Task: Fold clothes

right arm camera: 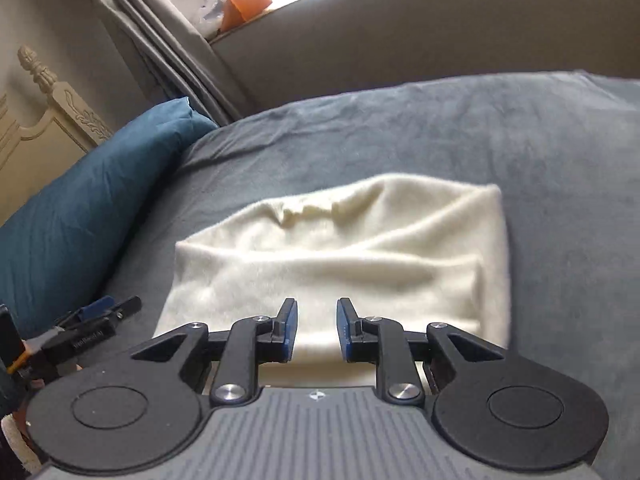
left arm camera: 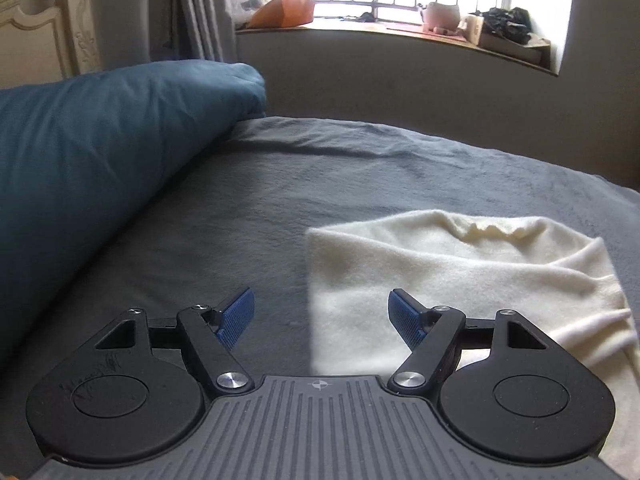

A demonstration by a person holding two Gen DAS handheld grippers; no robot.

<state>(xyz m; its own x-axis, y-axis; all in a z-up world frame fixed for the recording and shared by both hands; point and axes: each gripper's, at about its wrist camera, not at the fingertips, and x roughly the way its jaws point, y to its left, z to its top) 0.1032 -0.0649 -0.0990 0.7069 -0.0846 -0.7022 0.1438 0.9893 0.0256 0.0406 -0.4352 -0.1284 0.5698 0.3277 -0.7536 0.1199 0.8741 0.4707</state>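
Lay folded at frame middle: cream cloth (right arm camera: 340,248), long side left to right, bare grey bed (right arm camera: 520,140) around. Left gripper (left arm camera: 321,316) wide apart, right gripper (right arm camera: 317,328) slightly apart, both empty.

I count: one cream garment (right arm camera: 340,248), one blue pillow (left arm camera: 100,152), one grey bedspread (left arm camera: 360,168), two grippers: left (left arm camera: 321,318), right (right arm camera: 317,328).

The right tongs (right arm camera: 317,328) hang above a folded cream garment (right arm camera: 352,248), their jaws a little apart with nothing between. The garment lies on a grey bed (right arm camera: 480,132), near a blue pillow (right arm camera: 92,200).
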